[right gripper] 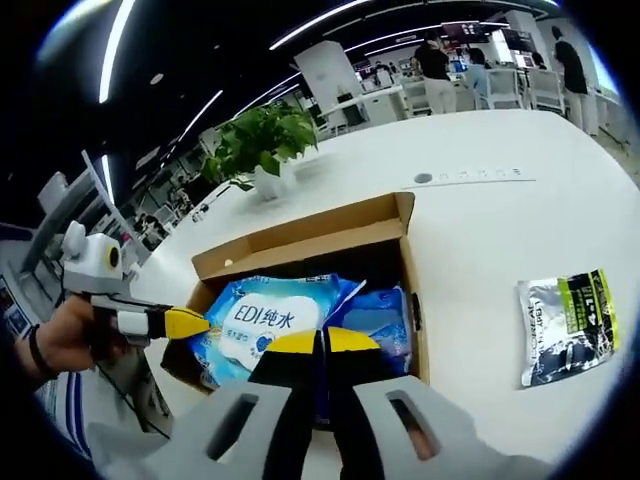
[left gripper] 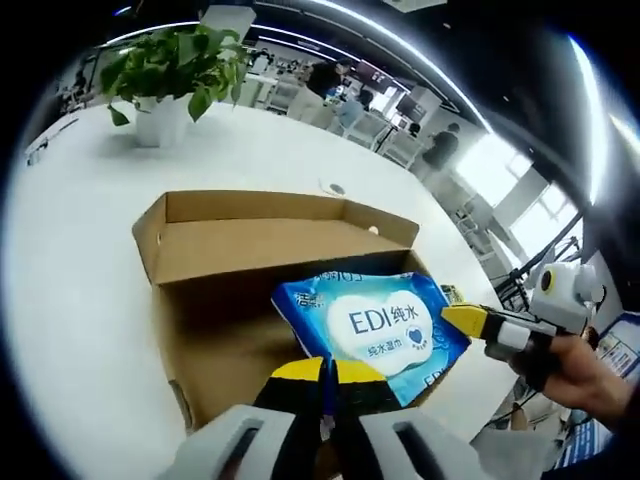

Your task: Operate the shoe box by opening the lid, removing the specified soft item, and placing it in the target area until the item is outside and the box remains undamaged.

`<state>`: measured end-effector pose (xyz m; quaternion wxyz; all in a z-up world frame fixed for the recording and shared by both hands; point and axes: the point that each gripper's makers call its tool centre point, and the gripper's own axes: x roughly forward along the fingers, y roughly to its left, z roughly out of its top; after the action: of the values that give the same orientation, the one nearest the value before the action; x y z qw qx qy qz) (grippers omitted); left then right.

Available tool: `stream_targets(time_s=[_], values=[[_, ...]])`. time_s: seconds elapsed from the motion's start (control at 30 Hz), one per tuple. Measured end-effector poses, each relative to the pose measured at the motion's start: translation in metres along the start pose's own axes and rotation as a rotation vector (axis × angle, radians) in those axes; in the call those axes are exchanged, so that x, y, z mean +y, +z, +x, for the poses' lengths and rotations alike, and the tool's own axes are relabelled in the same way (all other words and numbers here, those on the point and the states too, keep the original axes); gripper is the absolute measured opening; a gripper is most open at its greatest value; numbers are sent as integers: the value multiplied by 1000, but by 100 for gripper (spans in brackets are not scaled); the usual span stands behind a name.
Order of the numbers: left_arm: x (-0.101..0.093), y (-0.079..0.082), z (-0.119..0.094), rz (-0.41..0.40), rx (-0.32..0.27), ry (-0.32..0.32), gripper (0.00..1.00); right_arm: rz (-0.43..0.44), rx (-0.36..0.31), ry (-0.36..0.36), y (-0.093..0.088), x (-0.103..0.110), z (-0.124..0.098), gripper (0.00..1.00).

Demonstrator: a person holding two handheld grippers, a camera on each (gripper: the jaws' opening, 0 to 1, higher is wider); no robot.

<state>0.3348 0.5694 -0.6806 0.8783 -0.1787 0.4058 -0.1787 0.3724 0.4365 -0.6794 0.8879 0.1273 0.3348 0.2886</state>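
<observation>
The open cardboard shoe box (left gripper: 215, 255) (right gripper: 300, 238) lies on a white table with its lid folded back. A blue wipes pack (left gripper: 375, 325) (right gripper: 262, 320) printed "EDI" sits tilted over the box's opening. My left gripper (left gripper: 326, 368) is shut on the pack's near edge, and blue film shows between its yellow tips; it also appears as the left gripper (right gripper: 190, 322) at the pack's left edge. My right gripper (right gripper: 322, 342) is shut on the pack's near corner, and it enters as the right gripper (left gripper: 468, 320) touching the pack's right edge. More blue packaging (right gripper: 385, 315) lies in the box.
A potted green plant (left gripper: 170, 70) (right gripper: 262, 140) stands behind the box. A silver and green packet (right gripper: 568, 325) lies on the table (right gripper: 480, 230) right of the box. Chairs and people are at the far end of the room.
</observation>
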Motion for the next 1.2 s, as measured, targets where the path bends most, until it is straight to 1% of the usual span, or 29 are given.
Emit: stream_targets(time_s=[0.07,0.23,0.3,0.4,0.6,0.67,0.83,0.97,1.03,1.2], values=[[-4,-1,0,15,6,-3,0,1,-3,-4,0,-2,-5,0],[-18,-2,1,24,5,-18,0,23,-38,-13,5,-7,-19,0],[-25,-2,2,42,8,-25,0,30,-53,-18,7,-10,-25,0],[-37,-2,3,65,17,-37,0,48,-73,-24,10,-14,-34,0],[-65,3,5,94,19,-72,0,65,-124,-46,19,-27,-61,0],[-75,4,7,112,23,-83,0,77,-140,-58,20,-34,-69,0],[-102,-2,15,165,58,-117,0,105,-176,-95,20,-49,-92,0],[-121,-4,22,184,74,-144,0,135,-213,-117,21,-62,-112,0],[-130,-5,28,198,83,-158,0,153,-230,-124,21,-70,-122,0],[-155,-13,43,230,113,-193,0,197,-268,-158,17,-91,-145,0]])
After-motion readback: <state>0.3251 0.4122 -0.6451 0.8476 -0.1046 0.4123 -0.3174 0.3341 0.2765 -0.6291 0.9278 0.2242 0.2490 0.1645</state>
